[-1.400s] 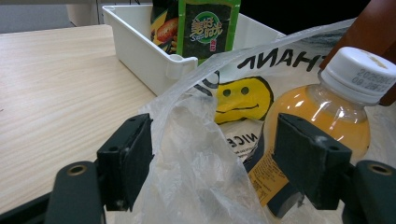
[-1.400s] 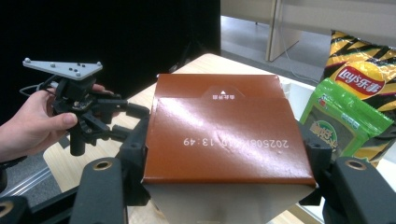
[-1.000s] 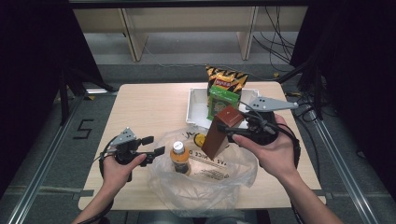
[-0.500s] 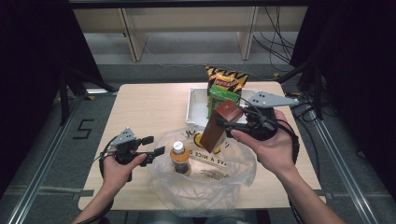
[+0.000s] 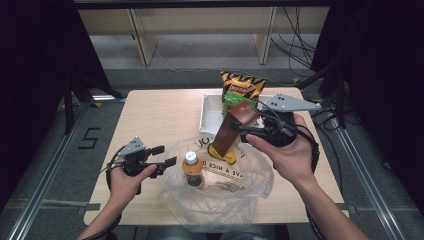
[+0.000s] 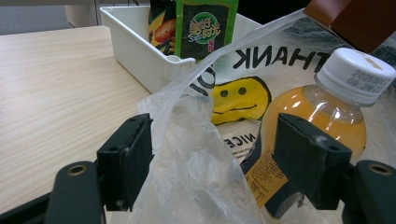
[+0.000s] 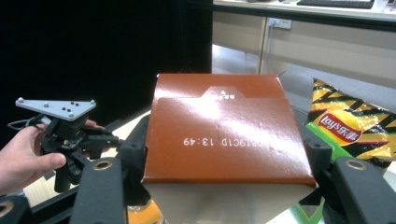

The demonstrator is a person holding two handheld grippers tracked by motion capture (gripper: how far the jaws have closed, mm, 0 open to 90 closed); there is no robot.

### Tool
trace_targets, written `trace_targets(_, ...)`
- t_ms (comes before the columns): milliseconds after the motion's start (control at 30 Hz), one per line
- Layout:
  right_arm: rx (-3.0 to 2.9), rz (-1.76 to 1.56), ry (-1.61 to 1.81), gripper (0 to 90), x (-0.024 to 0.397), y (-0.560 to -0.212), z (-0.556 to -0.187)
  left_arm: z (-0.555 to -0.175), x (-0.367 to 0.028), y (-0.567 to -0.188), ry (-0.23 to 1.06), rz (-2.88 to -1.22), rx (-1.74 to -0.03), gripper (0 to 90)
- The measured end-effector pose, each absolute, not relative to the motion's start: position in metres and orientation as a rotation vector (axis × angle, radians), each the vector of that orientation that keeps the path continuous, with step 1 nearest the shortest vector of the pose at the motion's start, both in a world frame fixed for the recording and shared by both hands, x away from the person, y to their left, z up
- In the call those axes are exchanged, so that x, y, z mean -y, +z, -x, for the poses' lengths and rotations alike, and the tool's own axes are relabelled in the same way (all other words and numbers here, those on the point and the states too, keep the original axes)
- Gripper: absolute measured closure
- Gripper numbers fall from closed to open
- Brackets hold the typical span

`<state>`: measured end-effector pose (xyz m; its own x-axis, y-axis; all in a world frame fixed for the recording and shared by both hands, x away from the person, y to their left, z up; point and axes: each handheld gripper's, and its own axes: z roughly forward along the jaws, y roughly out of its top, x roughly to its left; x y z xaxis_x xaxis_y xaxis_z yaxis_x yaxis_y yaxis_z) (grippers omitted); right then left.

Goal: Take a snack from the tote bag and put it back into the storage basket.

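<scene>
Two hand-held grippers, right (image 5: pixel 243 131) clamping brown box (image 5: pixel 231 131), left (image 5: pixel 167 156) spread around bag edge (image 6: pixel 187 154).

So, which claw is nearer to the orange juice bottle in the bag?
Left. The left claw is open just beside the orange juice bottle, at the plastic bag rim. The right claw holds the brown box above, farther away.

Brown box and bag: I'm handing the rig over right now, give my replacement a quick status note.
Right gripper: shut on the brown box, tilted above the plastic bag.
Left gripper: open, the bag's rim between its jaws, not pinched.
Orange drink bottle: already in the bag.
White tray: holds the chips bag and a green packet.
Left, probably: lower the box into the bag, release, then fetch the tray items.
</scene>
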<state>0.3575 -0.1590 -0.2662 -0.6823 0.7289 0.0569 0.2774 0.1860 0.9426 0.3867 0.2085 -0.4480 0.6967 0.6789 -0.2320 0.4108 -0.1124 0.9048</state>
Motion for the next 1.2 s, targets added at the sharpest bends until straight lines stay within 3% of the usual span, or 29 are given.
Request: trace_targets(1200, -1.960, -1.015, 1.466, 39.0, 0.172, -0.252, -0.378, -0.387, -0.207, -0.448, 0.286, -1.738, -0.865, 27.7)
